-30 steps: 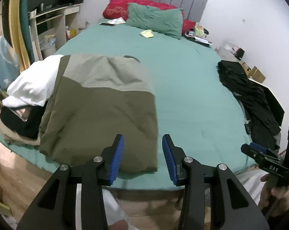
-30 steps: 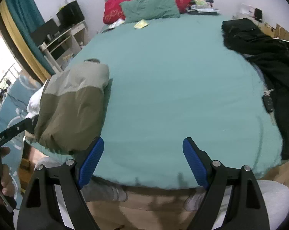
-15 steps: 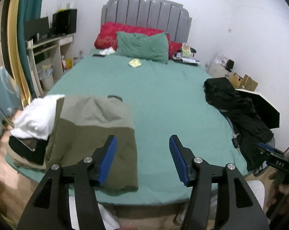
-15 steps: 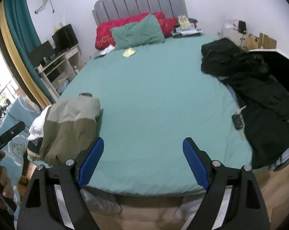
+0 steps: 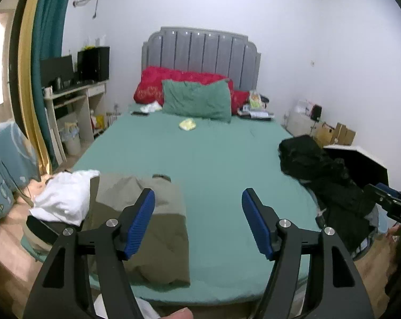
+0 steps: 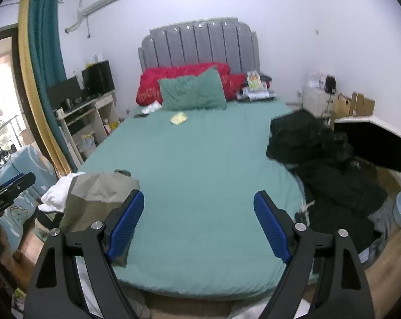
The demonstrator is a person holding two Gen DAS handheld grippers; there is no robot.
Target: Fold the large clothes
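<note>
Clothes come first: the folded olive-and-khaki jacket (image 5: 142, 226) lies on the near left corner of the bed (image 5: 221, 164), below and just behind my left claw (image 5: 197, 220), whose jaws are opening with nothing between them. My right claw (image 6: 199, 222) stands wide and empty, with that jacket off to its lower left. The unfolded black heap (image 6: 328, 175) sits to the right of both claws, spilling over the bed's edge. I judge that heap is next, and the trouble lies there: it hangs partly off the mattress, so a careless tug could drag it to the floor, and dark tangled cloth hides its seams, so I may pinch two layers at once. The jacket sits near the edge too, beside a white garment (image 5: 64, 196), and could be nudged off. Ahead of my claws stretch bare green sheet, a green pillow (image 5: 197, 101), red bedding and a grey headboard (image 5: 200, 50); a desk (image 5: 75, 98) and teal curtain stand left.
</note>
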